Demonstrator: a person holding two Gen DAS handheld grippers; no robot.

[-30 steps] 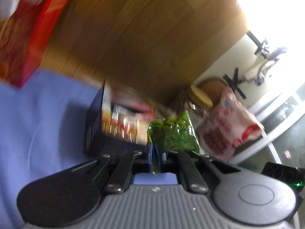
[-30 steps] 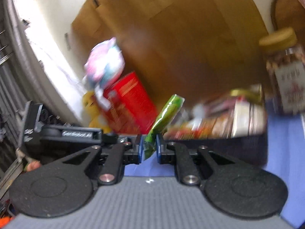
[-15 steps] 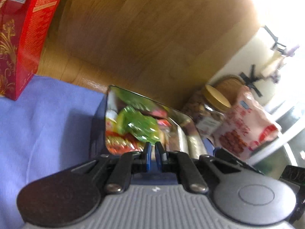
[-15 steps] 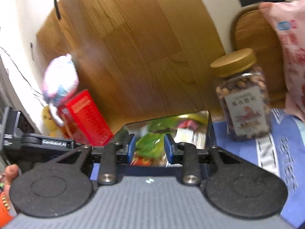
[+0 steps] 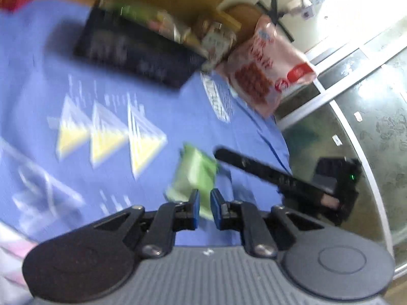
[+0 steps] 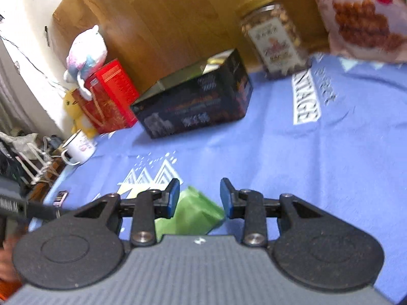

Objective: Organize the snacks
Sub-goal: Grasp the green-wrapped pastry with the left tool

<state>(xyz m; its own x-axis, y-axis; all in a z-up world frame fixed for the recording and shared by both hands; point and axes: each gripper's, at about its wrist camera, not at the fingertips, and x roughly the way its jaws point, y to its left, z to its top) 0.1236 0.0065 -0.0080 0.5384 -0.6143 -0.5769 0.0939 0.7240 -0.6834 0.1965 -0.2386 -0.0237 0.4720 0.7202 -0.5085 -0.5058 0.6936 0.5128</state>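
Left gripper [image 5: 204,204]: one, its blue-padded fingers [image 5: 194,204] stand a narrow gap apart; they have just been opening, and the blur leaves it unclear whether they press on anything.
Right gripper [image 6: 199,198]: one, fingers [image 6: 173,197] spread apart after just opening, nothing pinched; its black arm also crosses the left wrist view.
Green snack packets [image 5: 194,175]: one shows in each wrist view, lying flat on the blue cloth just ahead of the fingers; in the right wrist view the packet [image 6: 192,211] lies below and between the open fingers, not touched by the pads. Whether it is the same packet in both views cannot be told.
Blue printed cloth [image 6: 292,165]: one, covering the desk, with white triangle prints and lettering.
Black open-topped cardboard box [image 6: 195,104]: one, at the far side of the cloth, well apart from the packets; blurred snack wrappers show inside it in the left wrist view.
Clear nut jar with a tan lid [image 6: 273,38]: one, upright, right of the box.
Pink snack bag [image 6: 361,17]: one, standing beside the jar.
Red carton [image 6: 112,94]: one, left of the box.
White enamel mug [image 6: 80,147]: one, at the cloth's left edge.
Plush toys [image 6: 86,50]: two, one pale, one yellow, by the carton.
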